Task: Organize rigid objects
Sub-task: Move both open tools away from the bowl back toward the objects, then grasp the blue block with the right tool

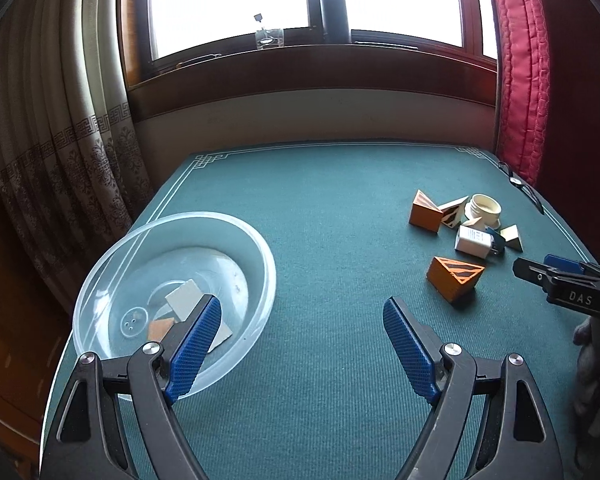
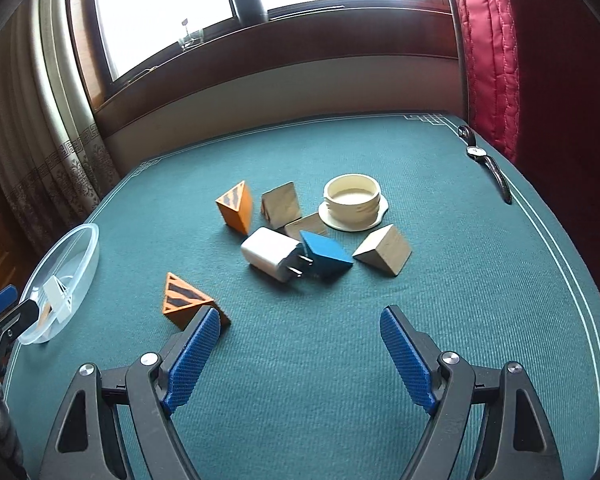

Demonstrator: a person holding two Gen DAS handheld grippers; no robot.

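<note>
Bowl [image 1: 256,264] holding grey and orange blocks [image 1: 184,298]

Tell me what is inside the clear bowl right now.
The clear plastic bowl holds a few flat pieces: a pale grey one and a small orange one. The left gripper's finger covers part of them, so the exact count stays uncertain.

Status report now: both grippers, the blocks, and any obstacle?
Left gripper open, empty, beside the clear bowl. Right gripper open, empty, nearest the striped orange block. A few pieces in the bowl, the others loose on the table. Nothing in the way.
</note>
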